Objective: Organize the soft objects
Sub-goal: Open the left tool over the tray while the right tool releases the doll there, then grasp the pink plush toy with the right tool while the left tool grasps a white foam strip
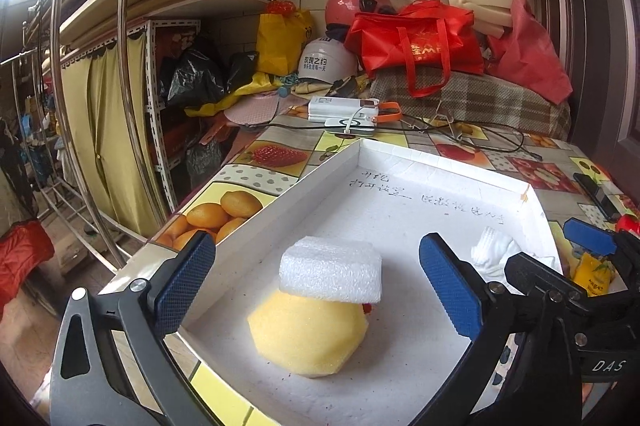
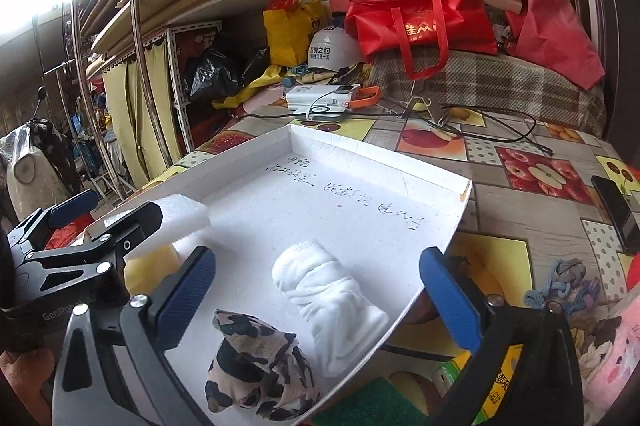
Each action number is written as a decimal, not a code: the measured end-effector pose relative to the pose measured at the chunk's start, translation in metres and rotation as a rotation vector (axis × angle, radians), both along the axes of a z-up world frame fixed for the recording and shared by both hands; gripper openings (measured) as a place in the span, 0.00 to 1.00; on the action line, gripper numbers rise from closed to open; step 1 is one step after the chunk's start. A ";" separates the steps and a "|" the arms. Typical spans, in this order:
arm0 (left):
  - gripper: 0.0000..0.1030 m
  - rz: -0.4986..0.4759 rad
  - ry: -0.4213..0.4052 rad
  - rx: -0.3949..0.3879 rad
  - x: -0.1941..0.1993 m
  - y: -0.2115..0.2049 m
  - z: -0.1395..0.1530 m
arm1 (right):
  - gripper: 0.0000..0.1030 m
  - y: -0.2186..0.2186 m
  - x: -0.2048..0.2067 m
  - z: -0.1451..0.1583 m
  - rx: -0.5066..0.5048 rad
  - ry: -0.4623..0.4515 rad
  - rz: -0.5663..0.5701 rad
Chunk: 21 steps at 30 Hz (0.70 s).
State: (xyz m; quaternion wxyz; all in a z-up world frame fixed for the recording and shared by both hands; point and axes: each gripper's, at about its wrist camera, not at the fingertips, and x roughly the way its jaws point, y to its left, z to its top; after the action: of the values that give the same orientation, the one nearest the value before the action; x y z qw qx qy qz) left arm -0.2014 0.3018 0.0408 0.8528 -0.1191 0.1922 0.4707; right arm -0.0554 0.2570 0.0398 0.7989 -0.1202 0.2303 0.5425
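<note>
Foam block point(image 1: 331, 271) sits on top of the yellow sponge point(image 1: 308, 334), both inside the white tray point(image 1: 256, 210) at its near-left part. Something small and red pokes out between them; can't tell what. Both look very light and squashy; the sponge is rounded, fine-pored and probably grippy, the block flat-sided with a bubbly skin that may slip. Best hold is across the block's flat sides, light squeeze, or it will likely tip off the sponge.

Right side of the tray: rolled white cloth point(image 2: 332, 298), ribbed and limp, and a bunched leopard-print fabric point(image 2: 256, 366) just beside it at the near rim. Both floppy, so pinch at the thickest fold.

Left gripper point(image 1: 316, 294) is released, jaws wide, stack between them but untouched. Right gripper point(image 2: 316, 298) is also released, wide either side of the white roll, no contact.

Tray is thin card with handwriting on the floor, resting on a worktop point(image 2: 516, 210) covered in glossy fruit-print oilcloth.
</note>
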 end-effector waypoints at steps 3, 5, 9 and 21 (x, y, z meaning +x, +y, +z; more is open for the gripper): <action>1.00 0.007 0.002 0.007 0.000 -0.001 0.001 | 1.00 -0.002 -0.007 0.003 0.020 -0.046 0.007; 1.00 0.017 -0.004 0.009 -0.001 0.000 0.001 | 1.00 -0.002 -0.010 0.006 0.032 -0.072 0.010; 1.00 0.031 -0.015 0.003 -0.004 0.002 0.001 | 1.00 -0.008 -0.015 0.011 0.079 -0.112 0.011; 1.00 -0.050 -0.044 0.058 -0.003 -0.027 0.005 | 1.00 -0.055 -0.047 0.013 0.099 -0.263 0.050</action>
State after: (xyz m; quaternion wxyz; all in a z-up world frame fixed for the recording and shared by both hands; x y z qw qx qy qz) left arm -0.2047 0.2753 0.0459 0.8714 -0.1001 0.1626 0.4519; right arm -0.1024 0.2016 0.0529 0.8134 -0.1563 0.0938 0.5524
